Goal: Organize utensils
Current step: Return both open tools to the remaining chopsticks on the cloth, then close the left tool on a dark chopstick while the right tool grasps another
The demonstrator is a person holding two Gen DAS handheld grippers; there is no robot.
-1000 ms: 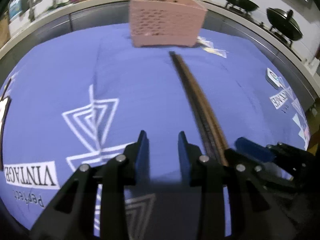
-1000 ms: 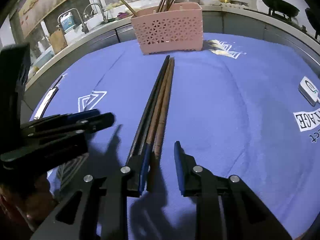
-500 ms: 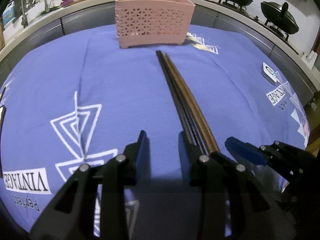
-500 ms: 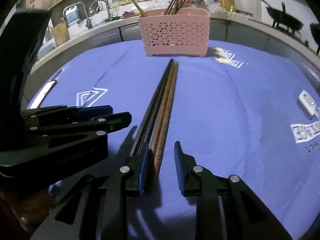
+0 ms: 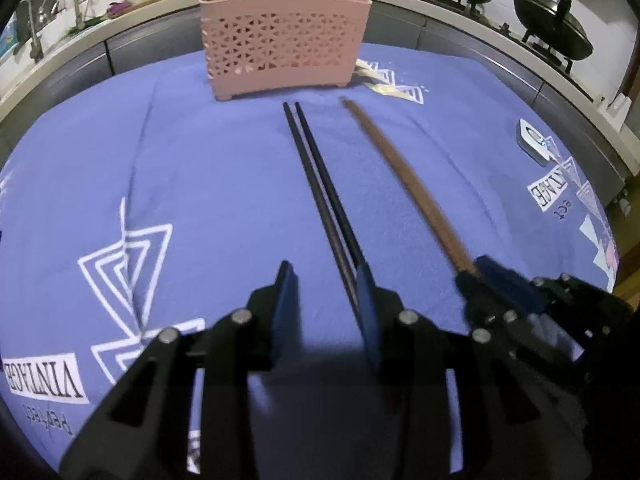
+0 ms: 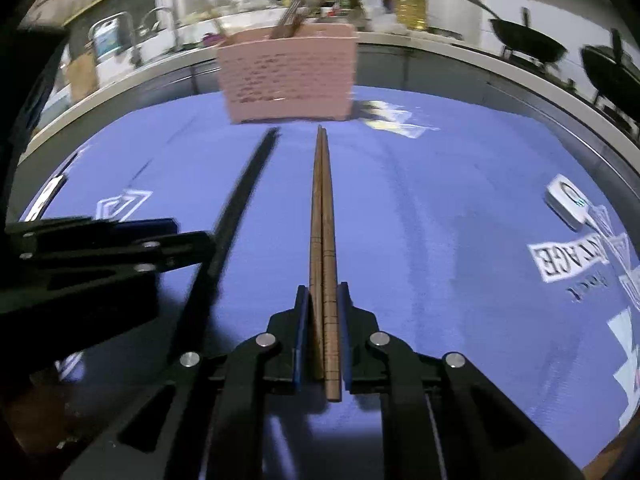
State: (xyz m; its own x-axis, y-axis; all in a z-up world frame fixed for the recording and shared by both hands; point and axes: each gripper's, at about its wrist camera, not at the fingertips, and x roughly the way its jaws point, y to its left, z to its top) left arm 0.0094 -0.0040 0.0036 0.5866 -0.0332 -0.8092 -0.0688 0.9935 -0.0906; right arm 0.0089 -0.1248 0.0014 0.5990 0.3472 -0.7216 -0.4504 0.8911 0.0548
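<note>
A pink perforated utensil basket [image 5: 280,36] with several utensils in it stands at the far side of the blue cloth; it also shows in the right wrist view [image 6: 288,76]. My right gripper [image 6: 323,312] is shut on a pair of brown wooden chopsticks [image 6: 323,216], which point toward the basket and also show in the left wrist view [image 5: 404,176]. A pair of black chopsticks [image 5: 320,188] lies on the cloth, its near end by the right finger of my left gripper [image 5: 326,292], which is open and empty.
A blue printed cloth [image 5: 200,184] covers the table. A small white device [image 5: 532,142] lies at the right edge. Woks [image 5: 552,32] stand on the stove behind, a sink with taps [image 5: 36,28] at the back left.
My right gripper closed on the brown chopsticks and drew them to the right, apart from the black pair. The black pair stays on the cloth. My left gripper stayed open.
</note>
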